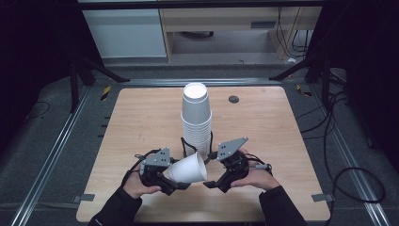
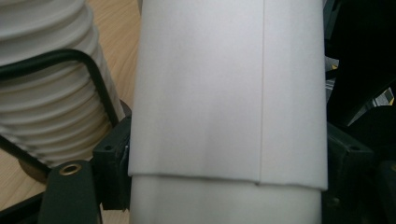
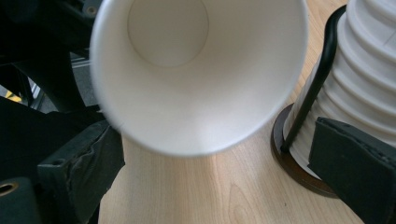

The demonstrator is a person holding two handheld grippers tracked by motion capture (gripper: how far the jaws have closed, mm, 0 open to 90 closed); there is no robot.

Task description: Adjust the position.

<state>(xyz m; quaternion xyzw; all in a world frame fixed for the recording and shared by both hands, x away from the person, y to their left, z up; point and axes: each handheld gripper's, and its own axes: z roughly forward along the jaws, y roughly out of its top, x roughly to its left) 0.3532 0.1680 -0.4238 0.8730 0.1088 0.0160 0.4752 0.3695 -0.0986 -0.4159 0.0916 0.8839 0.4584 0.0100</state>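
Currently: single cup held sideways for hand-off

Cup (image 1: 188,168) sits low over the worktop (image 1: 263,122), just in front of the stack (image 1: 196,120), lying on its side with mouth toward the right tool (image 1: 210,184). Likely so that tool can take the rim. Left tool (image 1: 181,186) pinches the cup's wall, jaws either side in the left gripper view. Right tool's jaws are spread, nothing between them, rim just ahead. Both hands low, forearms coming in from the near edge, tools angled inward at each other.

Overhead view; close views sharing cup (image 1: 188,168)
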